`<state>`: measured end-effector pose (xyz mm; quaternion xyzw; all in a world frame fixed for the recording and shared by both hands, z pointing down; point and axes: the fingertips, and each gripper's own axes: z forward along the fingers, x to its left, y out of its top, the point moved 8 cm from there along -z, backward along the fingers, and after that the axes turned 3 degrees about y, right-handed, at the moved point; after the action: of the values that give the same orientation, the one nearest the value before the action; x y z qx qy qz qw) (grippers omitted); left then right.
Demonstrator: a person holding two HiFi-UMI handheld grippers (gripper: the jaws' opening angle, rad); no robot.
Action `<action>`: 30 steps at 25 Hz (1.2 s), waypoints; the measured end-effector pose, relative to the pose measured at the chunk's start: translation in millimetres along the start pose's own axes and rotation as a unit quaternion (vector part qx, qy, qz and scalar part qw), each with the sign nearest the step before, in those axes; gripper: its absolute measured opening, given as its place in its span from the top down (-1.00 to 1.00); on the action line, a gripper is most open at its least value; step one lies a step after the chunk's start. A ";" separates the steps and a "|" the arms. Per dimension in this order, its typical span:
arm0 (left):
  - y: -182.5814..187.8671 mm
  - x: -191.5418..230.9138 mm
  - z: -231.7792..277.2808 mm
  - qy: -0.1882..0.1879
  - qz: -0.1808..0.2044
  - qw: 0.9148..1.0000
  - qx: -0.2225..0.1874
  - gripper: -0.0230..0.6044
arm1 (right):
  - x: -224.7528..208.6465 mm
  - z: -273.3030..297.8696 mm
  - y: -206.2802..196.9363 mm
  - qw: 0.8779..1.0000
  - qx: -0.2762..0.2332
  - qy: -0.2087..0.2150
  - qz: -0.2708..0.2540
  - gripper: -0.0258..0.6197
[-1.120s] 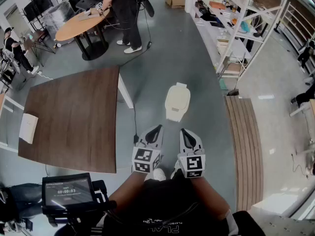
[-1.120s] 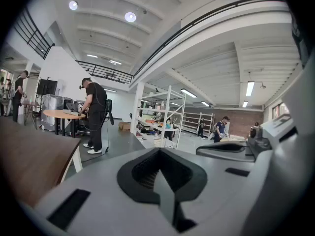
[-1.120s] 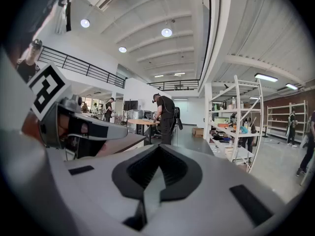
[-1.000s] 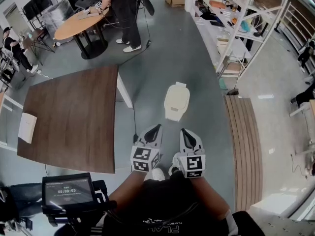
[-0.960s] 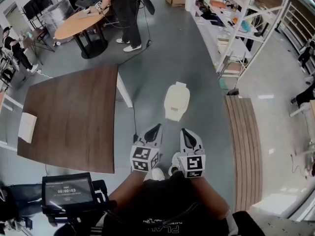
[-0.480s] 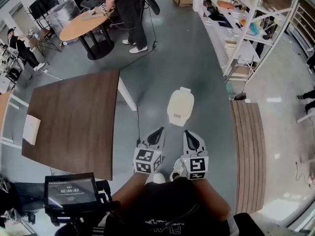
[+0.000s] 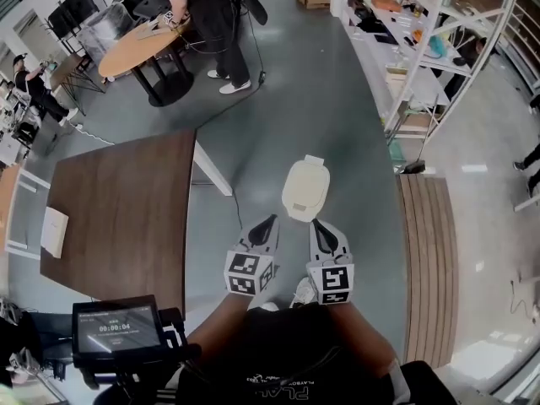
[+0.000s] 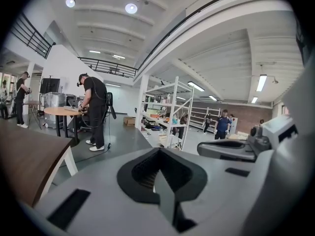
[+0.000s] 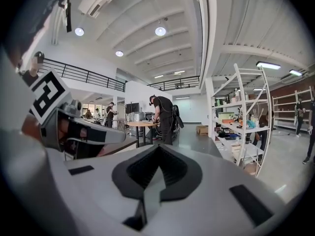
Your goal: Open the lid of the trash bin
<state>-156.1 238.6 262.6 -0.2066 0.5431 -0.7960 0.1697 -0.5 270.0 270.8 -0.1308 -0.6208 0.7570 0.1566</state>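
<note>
Tongs first: the left tongs (image 7: 267, 221) and the right tongs (image 7: 319, 225) are held side by side low in the head view, tips pointing forward. Each gripper view shows its own jaws pressed together with nothing between them.

Only the head view shows the bin (image 7: 305, 189). It stands on the grey floor (image 7: 287, 108), just ahead of the two tips and apart from both. It sits between the brown bench (image 7: 118, 209) on our left and a slatted wooden deck (image 7: 429, 251) on our right. We also see a sheet of paper (image 7: 53, 230) lying on the brown bench there.

The gripper views look level across the hall instead. In both we see a ceiling with round lamps, white shelves (image 9: 246, 117) and a person in black (image 8: 93, 113) standing at a round bench (image 8: 61, 111). The left gripper view catches the right tongs at its right edge. The right gripper view catches the left tongs and their marker cube at its left edge.

The bin is cream, rounded and longer than it is wide. Its lid (image 7: 305, 184) lies flat and closed, with a small tab at the far end.
</note>
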 end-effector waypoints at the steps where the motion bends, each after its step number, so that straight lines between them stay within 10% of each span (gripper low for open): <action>1: 2.8 -2.5 4.5 -0.001 0.001 1.000 -0.002 0.93 | -4.6 2.5 -1.6 1.000 0.001 0.002 0.002 0.92; 30: 40.9 11.2 117.6 -0.028 0.025 0.999 0.003 0.93 | -77.1 82.7 13.4 1.000 0.005 -0.003 -0.005 0.92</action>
<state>-103.5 125.3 264.2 -0.2150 0.5404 -0.7872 0.2052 36.8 162.4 274.2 -0.1250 -0.6179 0.7597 0.1594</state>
